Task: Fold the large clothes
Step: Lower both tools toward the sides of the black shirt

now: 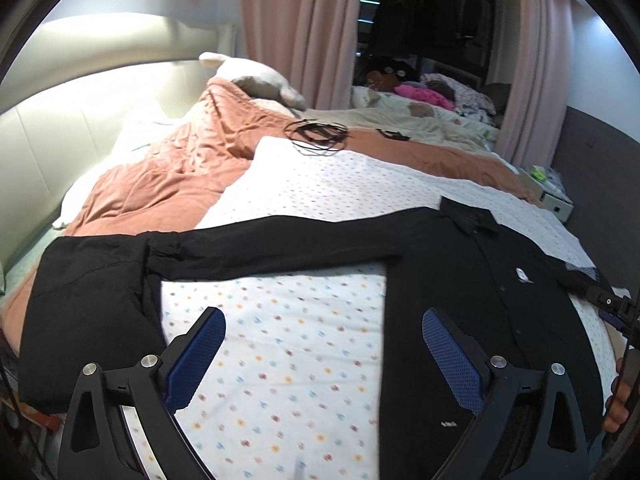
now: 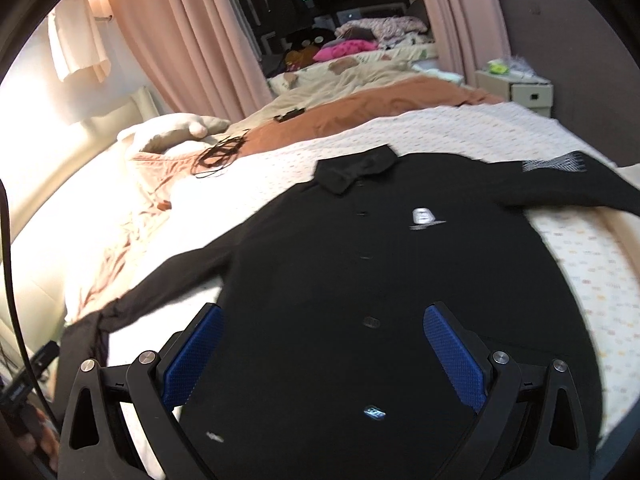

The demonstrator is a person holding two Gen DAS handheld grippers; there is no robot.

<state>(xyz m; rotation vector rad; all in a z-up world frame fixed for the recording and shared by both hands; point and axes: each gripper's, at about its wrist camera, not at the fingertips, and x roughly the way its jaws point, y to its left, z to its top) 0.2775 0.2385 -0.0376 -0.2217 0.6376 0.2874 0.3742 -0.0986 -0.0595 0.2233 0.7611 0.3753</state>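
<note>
Bedroom light falls warm across a white bedsheet dotted with small coloured marks (image 1: 304, 360), where a rumpled rust-orange quilt (image 1: 168, 176) is pushed toward the pale padded headboard (image 1: 72, 128) and pink curtains (image 1: 296, 32) frame a dark window.

Going left to right, the long black button-front shirt (image 2: 360, 280) lies face up and spread flat. Its one sleeve (image 1: 260, 248) stretches far out across the sheet to a bunched end near the bed's edge, its collar (image 2: 356, 172) points toward the window, and its other sleeve (image 2: 560, 184) runs off to the right.

The left gripper (image 1: 324, 344) hangs over bare sheet between sleeve and body, jaws spread wide, holding nothing. The right gripper (image 2: 324, 344) hovers over the shirt's lower front, equally wide and empty.

Folding looks not yet begun. I'd judge the sensible start is pinching the long sleeve near its cuff and carrying it across the chest, keeping the body smooth.

A small silver emblem (image 2: 424, 218) sits on the chest and a pale label (image 2: 374, 413) near the hem; neither can be read.
</note>
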